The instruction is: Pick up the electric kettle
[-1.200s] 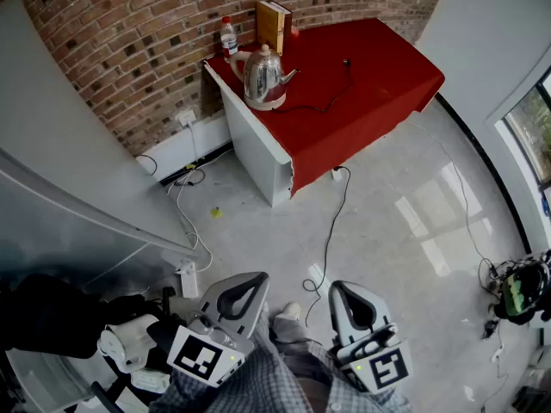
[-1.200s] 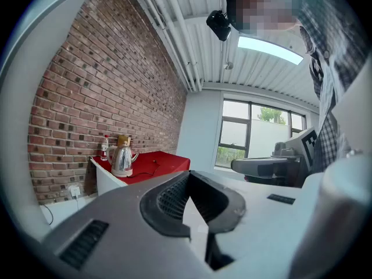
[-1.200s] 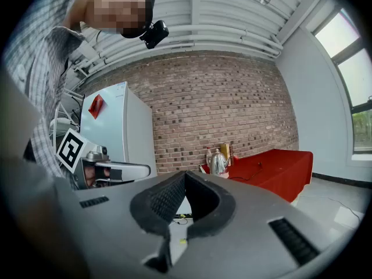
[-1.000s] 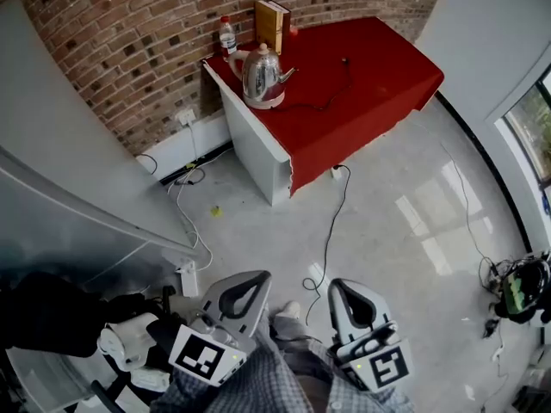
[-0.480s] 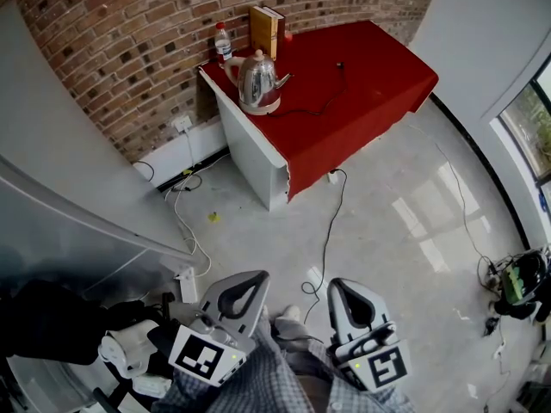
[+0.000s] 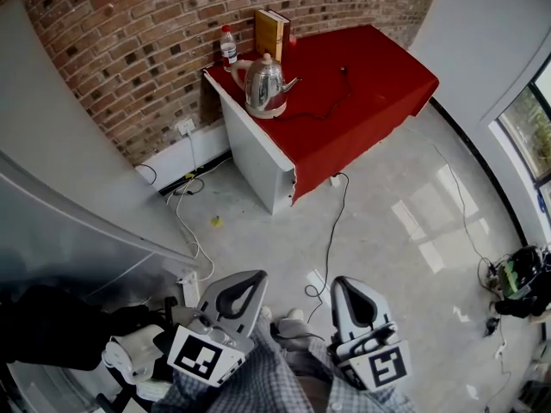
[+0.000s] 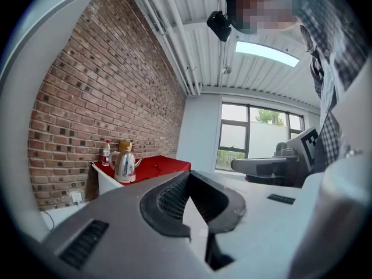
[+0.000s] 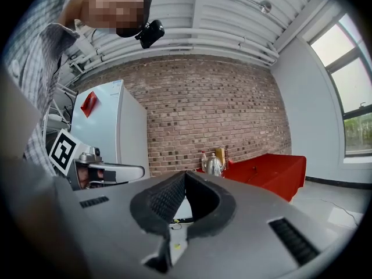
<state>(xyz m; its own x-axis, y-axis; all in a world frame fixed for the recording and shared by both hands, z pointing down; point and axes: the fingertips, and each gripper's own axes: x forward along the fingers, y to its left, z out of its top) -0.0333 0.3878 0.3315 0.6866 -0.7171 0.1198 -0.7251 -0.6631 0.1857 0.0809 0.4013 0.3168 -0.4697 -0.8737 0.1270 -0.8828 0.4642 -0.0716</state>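
Observation:
A shiny steel electric kettle (image 6: 265, 86) stands on its base at the left end of a table under a red cloth (image 6: 362, 93), far across the room by the brick wall. It shows small in the left gripper view as the kettle (image 7: 125, 166) and in the right gripper view as the kettle (image 8: 214, 165). My left gripper (image 6: 244, 280) and right gripper (image 6: 345, 285) are held low in front of me, far from the table. Both are shut with nothing between their jaws.
A water bottle (image 6: 228, 45) and a tan box (image 6: 273, 29) stand behind the kettle. Its black cord (image 6: 323, 106) runs across the cloth. Cables (image 6: 328, 231) trail over the grey floor. A white fridge (image 8: 110, 132) stands to my left, gear (image 6: 521, 282) at the far right.
The table and kettle sit slightly differently in the head view, a small shift of my viewpoint. Both grippers keep their places and stay shut.

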